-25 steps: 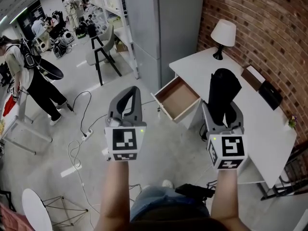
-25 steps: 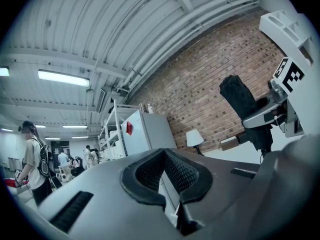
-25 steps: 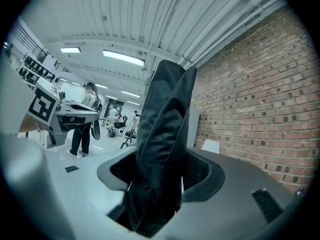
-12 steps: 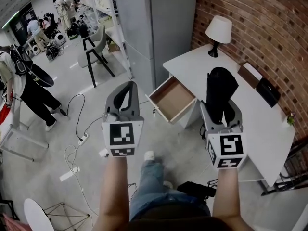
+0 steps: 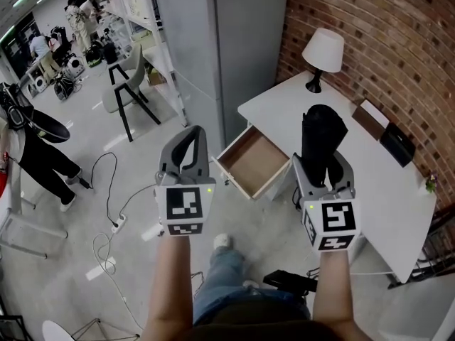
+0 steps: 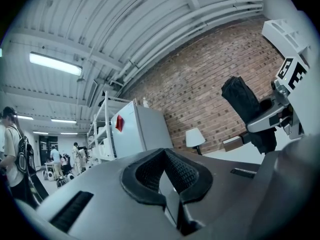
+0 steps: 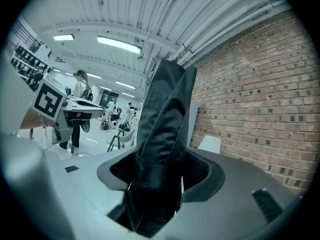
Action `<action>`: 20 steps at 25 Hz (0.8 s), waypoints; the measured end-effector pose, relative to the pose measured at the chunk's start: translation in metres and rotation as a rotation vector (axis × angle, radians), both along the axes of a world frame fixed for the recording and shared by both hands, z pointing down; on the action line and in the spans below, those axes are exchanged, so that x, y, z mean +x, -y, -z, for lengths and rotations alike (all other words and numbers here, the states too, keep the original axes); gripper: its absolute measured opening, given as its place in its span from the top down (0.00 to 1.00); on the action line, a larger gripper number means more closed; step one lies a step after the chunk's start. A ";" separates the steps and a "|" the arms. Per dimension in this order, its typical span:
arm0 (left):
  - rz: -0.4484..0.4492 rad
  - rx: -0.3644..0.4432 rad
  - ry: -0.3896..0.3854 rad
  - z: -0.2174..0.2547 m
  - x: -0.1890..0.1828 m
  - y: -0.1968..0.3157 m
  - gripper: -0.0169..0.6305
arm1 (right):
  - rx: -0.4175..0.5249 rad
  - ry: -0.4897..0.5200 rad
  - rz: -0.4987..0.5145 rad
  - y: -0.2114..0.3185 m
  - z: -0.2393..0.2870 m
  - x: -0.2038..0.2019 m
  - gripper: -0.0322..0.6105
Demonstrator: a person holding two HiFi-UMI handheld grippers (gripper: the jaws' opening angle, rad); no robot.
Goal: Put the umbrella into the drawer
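A folded black umbrella stands upright in my right gripper, whose jaws are shut on its lower part; in the right gripper view the umbrella fills the gap between the pads. The gripper hovers over the front edge of the white desk. The desk's drawer is pulled open and shows a bare wooden bottom, just left of the umbrella. My left gripper is shut on nothing, over the floor left of the drawer. Its pads meet in the left gripper view.
On the desk stand a white lamp, a brown box and a black box, against a brick wall. A tall grey cabinet stands behind the drawer. A chair, floor cables and a person are at left.
Both grippers have moved forward toward the desk, the right one carrying the umbrella. The open drawer now lies closer, and the person's foot has stepped forward.
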State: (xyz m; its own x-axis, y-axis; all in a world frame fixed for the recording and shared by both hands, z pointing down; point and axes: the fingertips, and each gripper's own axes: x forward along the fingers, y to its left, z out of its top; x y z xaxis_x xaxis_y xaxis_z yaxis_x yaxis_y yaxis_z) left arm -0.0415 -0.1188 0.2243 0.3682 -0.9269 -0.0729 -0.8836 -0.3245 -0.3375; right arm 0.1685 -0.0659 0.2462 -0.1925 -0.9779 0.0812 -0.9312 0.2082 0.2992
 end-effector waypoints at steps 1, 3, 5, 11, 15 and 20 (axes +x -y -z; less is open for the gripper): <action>-0.006 0.000 0.002 0.000 -0.001 0.011 0.97 | -0.005 0.000 -0.006 0.010 -0.001 -0.001 0.57; -0.016 -0.004 0.005 -0.001 -0.005 0.034 0.97 | -0.014 0.002 -0.017 0.030 -0.004 -0.006 0.57; -0.025 -0.014 0.001 -0.005 -0.010 0.057 0.97 | -0.022 0.002 -0.026 0.050 -0.006 -0.012 0.57; -0.049 -0.046 -0.006 -0.017 -0.027 0.120 0.97 | -0.059 -0.011 -0.042 0.107 -0.017 -0.034 0.57; -0.065 -0.066 -0.007 -0.027 -0.040 0.158 0.97 | -0.082 0.001 -0.060 0.142 -0.026 -0.046 0.57; -0.107 -0.096 -0.004 -0.037 -0.048 0.197 0.97 | -0.121 0.030 -0.073 0.176 -0.040 -0.065 0.57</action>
